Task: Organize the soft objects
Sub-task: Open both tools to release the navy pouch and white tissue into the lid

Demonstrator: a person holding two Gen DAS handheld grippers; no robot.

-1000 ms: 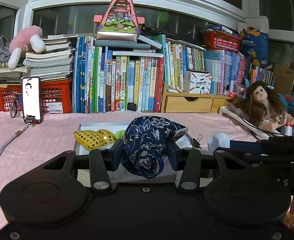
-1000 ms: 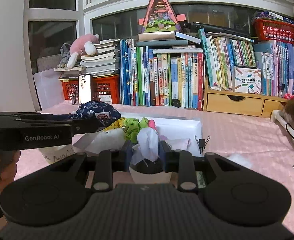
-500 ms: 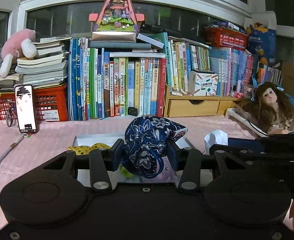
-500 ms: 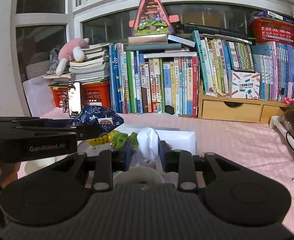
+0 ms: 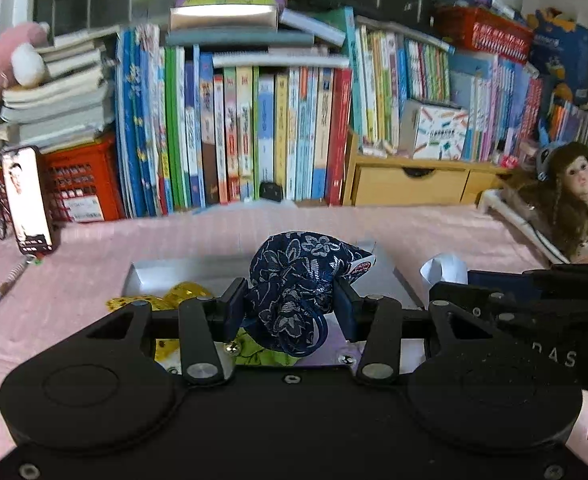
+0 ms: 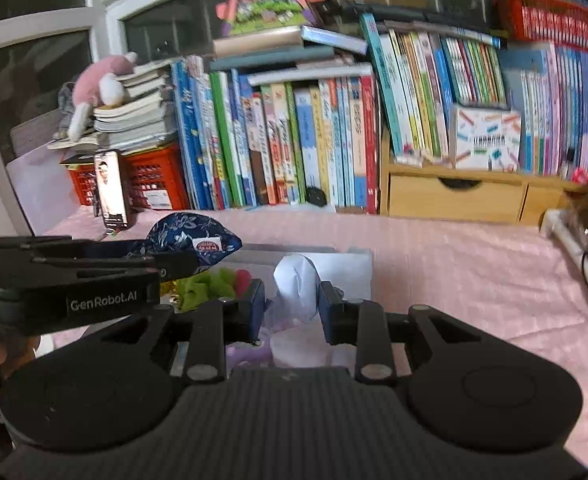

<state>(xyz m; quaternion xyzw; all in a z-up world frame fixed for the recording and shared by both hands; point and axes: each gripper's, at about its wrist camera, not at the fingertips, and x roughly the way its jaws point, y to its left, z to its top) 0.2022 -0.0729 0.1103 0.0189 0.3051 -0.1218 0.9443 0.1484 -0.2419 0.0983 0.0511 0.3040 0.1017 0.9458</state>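
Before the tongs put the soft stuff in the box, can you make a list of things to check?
1. Left tongs hold the blue flowery pouch firmly: ok, pinched on both sides.
2. Right tongs hold the white soft thing: ok, it sits between the fingers.
3. White box is under the pouch: ok, its rim shows just behind and below.
4. Room in the box: cannot tell, the yellow spotted toy and green toy already lie inside.
5. The two tongs do not bump: ok, they are side by side and apart.
6. Phone is out of the way: ok, at the back.
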